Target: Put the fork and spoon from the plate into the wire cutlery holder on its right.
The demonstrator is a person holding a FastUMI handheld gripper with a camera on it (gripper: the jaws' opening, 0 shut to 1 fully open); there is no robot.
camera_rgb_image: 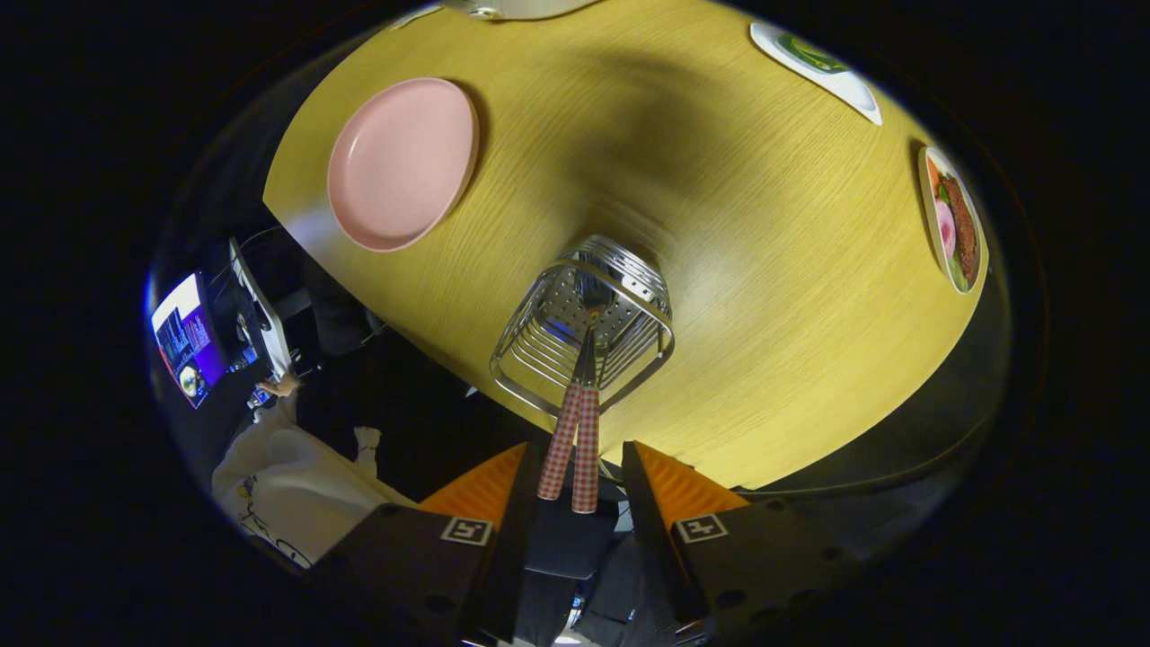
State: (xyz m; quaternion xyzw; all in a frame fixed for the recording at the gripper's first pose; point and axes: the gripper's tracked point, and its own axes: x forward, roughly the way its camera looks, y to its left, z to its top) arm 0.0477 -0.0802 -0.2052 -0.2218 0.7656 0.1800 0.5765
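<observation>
Off to the left beyond my tongs (579, 490), the pink plate (401, 162) lies bare. Just ahead, fork and spoon (575, 440) stand together in the wire cutlery holder (584, 323), apparently both delivered. My fingers are spread wide, gripping nothing; only withdrawal remains, I judge.
</observation>
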